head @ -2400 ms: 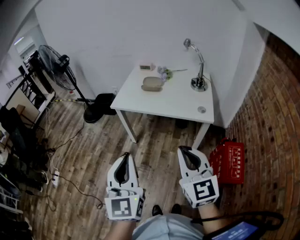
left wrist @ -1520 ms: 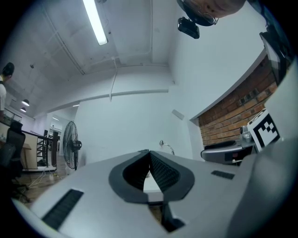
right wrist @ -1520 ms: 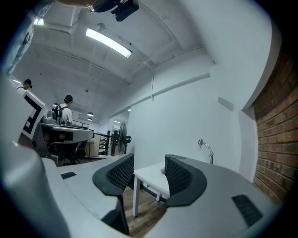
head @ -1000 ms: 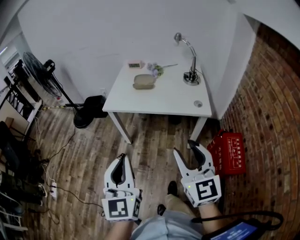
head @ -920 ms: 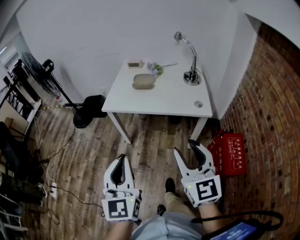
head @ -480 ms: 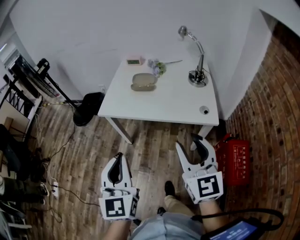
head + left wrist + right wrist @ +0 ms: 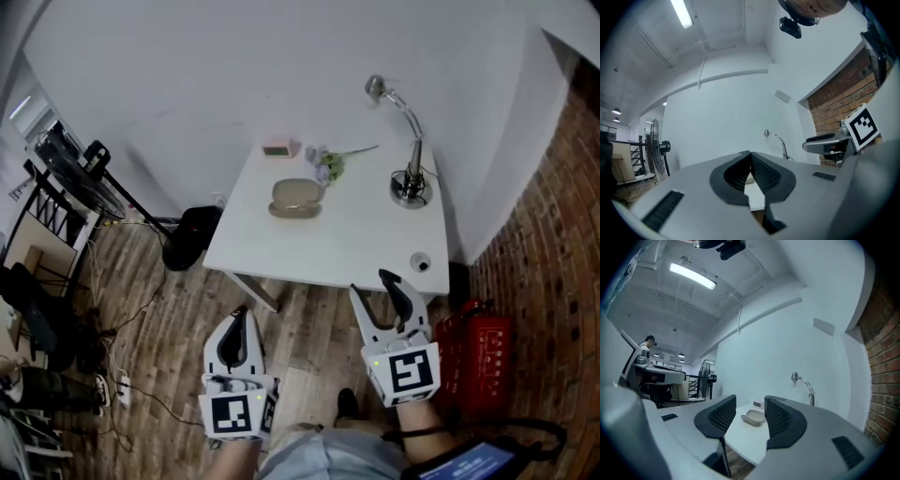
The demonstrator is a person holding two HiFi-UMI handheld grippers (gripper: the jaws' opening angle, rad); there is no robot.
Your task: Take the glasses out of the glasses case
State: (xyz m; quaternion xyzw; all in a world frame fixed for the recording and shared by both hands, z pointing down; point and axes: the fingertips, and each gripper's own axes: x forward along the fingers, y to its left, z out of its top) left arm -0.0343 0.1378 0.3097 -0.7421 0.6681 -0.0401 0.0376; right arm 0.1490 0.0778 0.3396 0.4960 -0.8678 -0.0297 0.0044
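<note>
Change vs the earlier head views: the white table point(image 7: 356, 234) sits much closer to both grippers. It was well ahead across the wooden floor. Now its near edge lies right at the tips of the right gripper point(image 7: 373, 286) in the head view. Both grippers are carried level and pointing at the table. Nothing on the tabletop has shifted.

Meaning for the task: this is still the approach. No contact yet, and the case isn't opened.

Glasses case point(image 7: 297, 197): beige, lid down, lying flat on the far-left part of the table. The glasses themselves can't be seen. A small clock point(image 7: 277, 150) is just behind it at 11 o'clock. A flower sprig point(image 7: 328, 165) is at its 1 o'clock. A desk lamp point(image 7: 410, 159) is well off at 3 o'clock.

Right gripper point(image 7: 750, 399): jaws stand wide and are easing inward a little, with nothing held. The glasses case point(image 7: 753, 417) shows through the gap but is well beyond the tips. In the head view it lies at about 11 o'clock from this gripper.

Left gripper point(image 7: 240, 317): tips of its jaws meet, nothing between them, confirmed in the left gripper view point(image 7: 750, 153). It is over the floor, short of the table edge. The case is at about 1 o'clock from it, well apart.

Likely next: close the remaining gap to the case, and the left jaws must part before they can help.
</note>
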